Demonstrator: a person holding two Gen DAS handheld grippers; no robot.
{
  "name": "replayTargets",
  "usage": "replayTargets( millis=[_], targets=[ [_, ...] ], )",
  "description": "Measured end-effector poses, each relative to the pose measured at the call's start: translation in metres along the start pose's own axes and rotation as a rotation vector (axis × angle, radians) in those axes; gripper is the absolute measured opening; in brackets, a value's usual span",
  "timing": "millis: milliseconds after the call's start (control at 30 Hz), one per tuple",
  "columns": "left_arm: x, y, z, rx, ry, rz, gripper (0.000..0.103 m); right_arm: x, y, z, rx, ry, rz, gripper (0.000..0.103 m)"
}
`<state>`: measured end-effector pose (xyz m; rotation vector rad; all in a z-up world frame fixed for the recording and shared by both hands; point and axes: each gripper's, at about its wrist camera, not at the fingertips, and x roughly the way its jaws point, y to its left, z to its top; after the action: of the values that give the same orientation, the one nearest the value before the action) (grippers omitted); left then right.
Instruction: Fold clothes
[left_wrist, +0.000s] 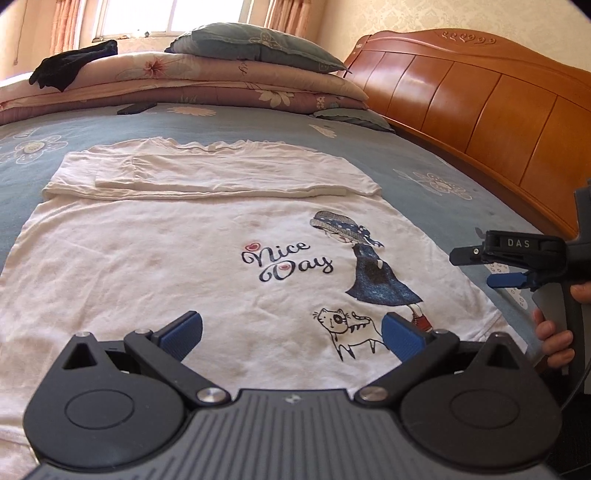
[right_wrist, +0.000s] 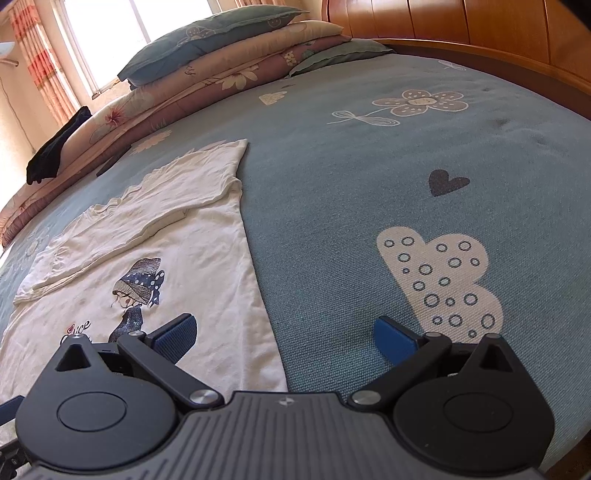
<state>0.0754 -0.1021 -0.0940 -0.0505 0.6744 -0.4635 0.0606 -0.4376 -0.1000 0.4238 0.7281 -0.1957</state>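
Spread flat on the blue floral bedsheet (right_wrist: 369, 177): white "Nice Day" T-shirt (left_wrist: 155, 266), sleeves already folded across the chest toward twelve o'clock. Hovering wide open and empty: left gripper (left_wrist: 291, 334) over the hem, right gripper (right_wrist: 284, 338) straddling the shirt's three-o'clock edge. Likely trouble: snagging bedsheet along with that thin edge, or uneven lifting spilling the loose sleeves.

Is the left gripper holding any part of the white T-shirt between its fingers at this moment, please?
No, the left gripper stands wide open above the white T-shirt, with nothing between its blue fingers.
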Motion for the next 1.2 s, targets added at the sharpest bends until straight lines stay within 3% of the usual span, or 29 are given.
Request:
replayTargets(
  millis=[133, 267, 400, 567, 800, 900, 1033, 1100, 1200],
  targets=[
    [0.002, 0.027, -0.002, -0.095, 0.034, 0.036, 0.102, 0.0, 0.002, 0.0, -0.004, 0.001, -0.008, 0.103],
    [-0.007, 0.029, -0.011, -0.076, 0.035, 0.03, 0.102, 0.001, 0.003, 0.0, -0.006, 0.001, -0.014, 0.103],
    [-0.016, 0.037, -0.008, -0.095, -0.002, 0.068, 0.102, 0.001, 0.003, -0.001, -0.011, 0.001, -0.017, 0.103],
    [-0.016, 0.074, 0.001, -0.232, -0.024, 0.149, 0.102, 0.001, 0.004, -0.001, -0.018, 0.002, -0.019, 0.103],
    [-0.029, 0.103, 0.017, -0.313, -0.047, 0.153, 0.102, -0.003, 0.004, 0.001, -0.01, 0.008, 0.002, 0.103],
    [-0.027, 0.126, 0.042, -0.372, -0.066, 0.116, 0.102, -0.014, 0.001, 0.004, 0.043, -0.019, 0.151, 0.103],
    [-0.008, 0.162, 0.073, -0.468, -0.078, 0.065, 0.102, -0.023, 0.017, 0.003, -0.009, -0.001, 0.471, 0.103],
    [0.008, 0.179, 0.082, -0.518, -0.065, 0.049, 0.102, -0.025, 0.034, -0.001, -0.089, 0.013, 0.547, 0.103],
    [0.033, 0.2, 0.084, -0.61, -0.032, 0.005, 0.102, -0.026, 0.052, -0.006, -0.174, 0.03, 0.584, 0.103]
  ],
)
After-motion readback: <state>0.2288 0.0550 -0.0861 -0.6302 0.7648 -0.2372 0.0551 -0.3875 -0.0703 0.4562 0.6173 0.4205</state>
